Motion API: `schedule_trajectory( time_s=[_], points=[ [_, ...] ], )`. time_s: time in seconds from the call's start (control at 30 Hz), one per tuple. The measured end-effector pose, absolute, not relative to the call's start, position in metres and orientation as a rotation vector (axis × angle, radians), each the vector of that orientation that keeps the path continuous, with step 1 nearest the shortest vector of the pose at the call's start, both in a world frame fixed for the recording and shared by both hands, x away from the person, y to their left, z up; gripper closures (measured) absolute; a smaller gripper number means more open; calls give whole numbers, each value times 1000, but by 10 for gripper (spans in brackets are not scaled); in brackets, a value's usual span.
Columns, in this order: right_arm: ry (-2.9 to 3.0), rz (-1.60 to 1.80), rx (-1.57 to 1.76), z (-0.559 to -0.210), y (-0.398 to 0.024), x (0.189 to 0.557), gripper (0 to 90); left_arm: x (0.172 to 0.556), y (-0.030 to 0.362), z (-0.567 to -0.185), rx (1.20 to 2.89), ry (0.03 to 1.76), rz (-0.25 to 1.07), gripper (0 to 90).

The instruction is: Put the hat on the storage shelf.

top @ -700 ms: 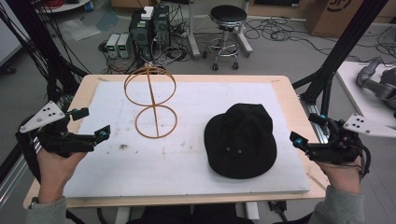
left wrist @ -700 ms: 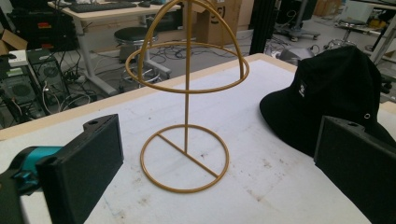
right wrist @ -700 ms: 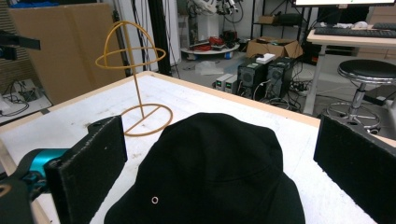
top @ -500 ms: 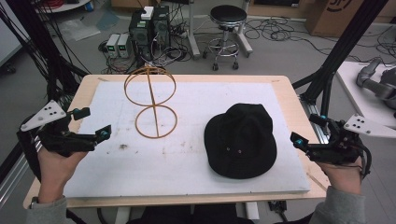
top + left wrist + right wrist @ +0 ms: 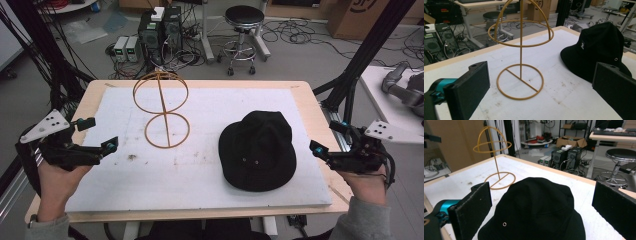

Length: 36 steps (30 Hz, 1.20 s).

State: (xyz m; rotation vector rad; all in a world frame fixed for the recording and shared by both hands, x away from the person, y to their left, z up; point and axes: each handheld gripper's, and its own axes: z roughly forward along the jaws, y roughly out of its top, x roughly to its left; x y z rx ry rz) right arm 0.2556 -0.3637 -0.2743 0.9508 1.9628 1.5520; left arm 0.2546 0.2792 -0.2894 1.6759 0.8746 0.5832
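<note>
Black fabric bucket hat [image 5: 259,150] and gold wire hat stand [image 5: 162,107] were set apart on the table [image 5: 305,90].
Left gripper [image 5: 97,135] and right gripper [image 5: 327,137] were held at opposite edges, fingers spread.

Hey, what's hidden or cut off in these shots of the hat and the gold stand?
- Black hat: near brim cut off by the right gripper view's bottom edge.
- Hat emblem: too small to read in the left gripper view.
- Gold stand: dome top cut off by that view's upper edge.
- Hat underside: hidden against the white board.

black hat [image 5: 536,210] between parted jaws, gold stand [image 5: 495,157] beyond
</note>
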Motion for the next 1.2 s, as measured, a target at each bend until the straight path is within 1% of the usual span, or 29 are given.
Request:
schedule_trajectory(
  time_s=[0.53,0.77,1.2],
  points=[
    [2115,1494,854,-281,-319,295,21,234,286,-294,1689,902,581,17],
    [2151,1485,831,-284,-307,308,21,226,290,-296,1686,917,581,17],
    [2182,1463,793,-287,-292,322,22,214,294,-298,1693,939,591,17]
  ],
)
